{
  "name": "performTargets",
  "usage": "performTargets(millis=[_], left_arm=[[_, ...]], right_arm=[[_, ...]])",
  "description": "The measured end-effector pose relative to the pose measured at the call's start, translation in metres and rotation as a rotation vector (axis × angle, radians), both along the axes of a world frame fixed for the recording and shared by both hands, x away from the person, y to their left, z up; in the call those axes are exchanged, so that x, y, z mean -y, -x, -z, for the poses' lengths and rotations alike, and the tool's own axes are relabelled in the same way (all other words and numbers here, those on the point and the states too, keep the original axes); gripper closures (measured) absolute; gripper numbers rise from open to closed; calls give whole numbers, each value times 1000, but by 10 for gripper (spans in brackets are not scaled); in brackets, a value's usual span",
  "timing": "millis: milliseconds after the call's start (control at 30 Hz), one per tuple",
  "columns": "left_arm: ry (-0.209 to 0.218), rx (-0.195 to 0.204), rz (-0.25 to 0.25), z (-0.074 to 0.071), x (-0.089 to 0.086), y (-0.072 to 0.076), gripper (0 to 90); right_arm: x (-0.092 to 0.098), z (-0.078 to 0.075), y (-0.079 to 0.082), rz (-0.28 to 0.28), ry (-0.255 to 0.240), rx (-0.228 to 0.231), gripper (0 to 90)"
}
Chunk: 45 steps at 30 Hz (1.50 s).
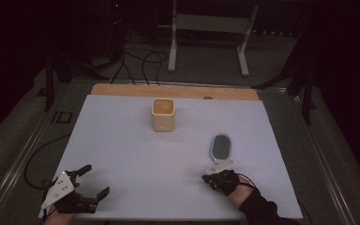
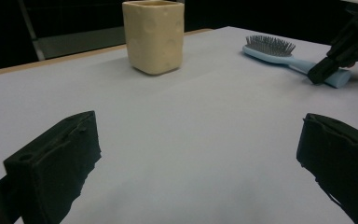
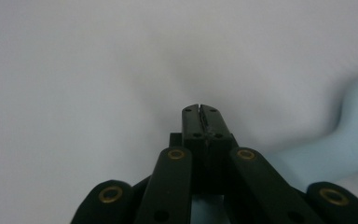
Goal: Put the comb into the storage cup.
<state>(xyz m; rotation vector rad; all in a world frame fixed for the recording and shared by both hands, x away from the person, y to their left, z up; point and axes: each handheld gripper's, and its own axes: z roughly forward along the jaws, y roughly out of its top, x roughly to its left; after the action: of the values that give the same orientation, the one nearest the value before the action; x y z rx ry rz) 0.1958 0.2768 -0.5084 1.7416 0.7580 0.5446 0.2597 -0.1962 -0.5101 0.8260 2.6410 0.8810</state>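
1. The hairbrush [image 1: 221, 149] lies flat on the white table cover [image 1: 122, 140], bristles up, to the near right of the cup [image 1: 163, 115], its handle pointing toward the person.
2. The right gripper [image 1: 209, 178] sits just beside the handle's end, its jaws pressed together with nothing between them; in the right gripper view the pale blue handle passes to the right of the closed tips [image 3: 200, 112].
3. Judged step: the approach to the brush, before any grasp. The next move would call for spreading the jaws and lining them across the handle.
4. The left gripper [image 1: 94, 180] rests well to the near left of the cup, jaws spread wide and empty.
5. Count: one hairbrush, one cup, two grippers.
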Motion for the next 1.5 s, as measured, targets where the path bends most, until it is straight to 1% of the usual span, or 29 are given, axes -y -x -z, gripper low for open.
performTargets(millis=[167,267,333,400,433,500,733,967,1000,1333,1500], left_arm=[[1,1,-1,0,0,0,0],[5,1,-2,0,0,0,0],[4,0,-2,0,0,0,0],[1,0,1,0,0,0,0],[4,0,2,0,0,0,0],[5,-1,1,0,0,0,0],[5,-3,-2,0,0,0,0],[6,1,-3,0,0,0,0],[5,1,-3,0,0,0,0],[4,0,-4,0,0,-1,0],[5,3,-4,0,-1,-1,0]], right_arm=[[13,0,10,20,21,5,900],[27,-1,15,46,17,1,900],[36,-2,18,73,14,-3,900],[45,-3,20,92,7,-8,900],[49,-2,21,102,8,-2,900],[55,-2,22,117,10,-11,900],[70,-1,20,166,14,-7,900],[79,-2,17,183,30,-3,900],[85,-2,16,196,29,-6,900],[103,-4,8,245,54,-2,900],[111,-5,5,267,57,2,900]])
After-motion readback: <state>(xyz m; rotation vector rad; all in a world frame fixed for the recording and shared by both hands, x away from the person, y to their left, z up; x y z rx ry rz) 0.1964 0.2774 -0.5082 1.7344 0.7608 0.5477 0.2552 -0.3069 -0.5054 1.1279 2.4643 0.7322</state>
